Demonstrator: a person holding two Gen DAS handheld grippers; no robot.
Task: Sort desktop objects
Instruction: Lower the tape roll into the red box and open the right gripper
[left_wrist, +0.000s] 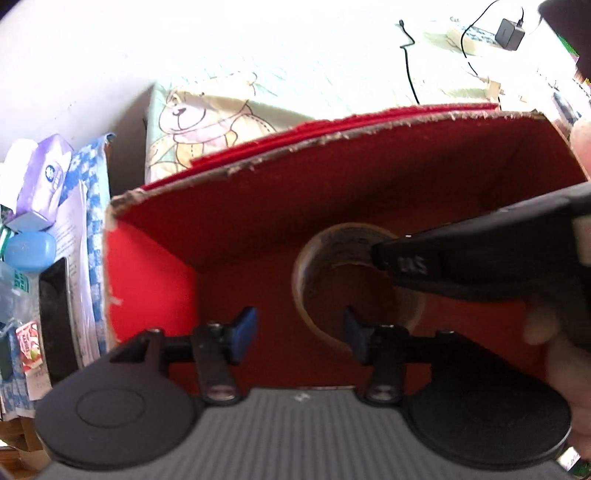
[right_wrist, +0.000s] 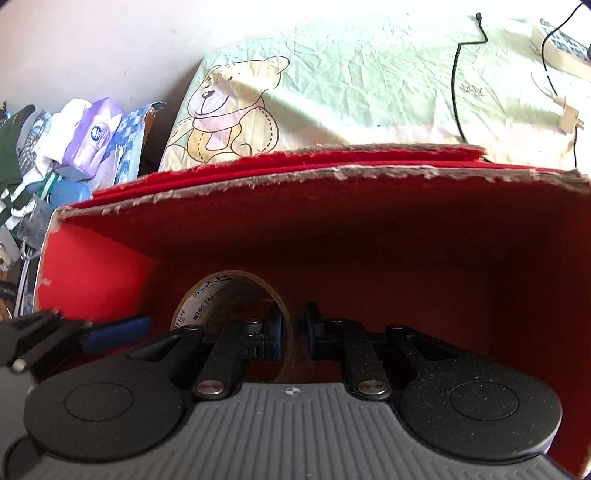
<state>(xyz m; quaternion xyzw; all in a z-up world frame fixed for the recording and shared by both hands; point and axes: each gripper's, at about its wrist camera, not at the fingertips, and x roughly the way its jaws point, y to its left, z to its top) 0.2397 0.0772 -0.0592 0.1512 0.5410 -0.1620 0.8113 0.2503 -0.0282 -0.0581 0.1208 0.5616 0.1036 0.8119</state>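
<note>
— Blue-padded fingers (right_wrist: 291, 334) of the right gripper straddle the wall of a tape roll (right_wrist: 221, 295), one pad inside the ring, one outside; whether they pinch it cannot be told.

— And the roll's position?

— Inside a red box (right_wrist: 406, 240), low on its floor. The left gripper (left_wrist: 299, 330) hangs over the same box, fingers spread and empty, the roll (left_wrist: 306, 273) just ahead.

— So the step?

— Likely dropping tape in. Next: part the fingers, lift clear of the torn rim.
</note>
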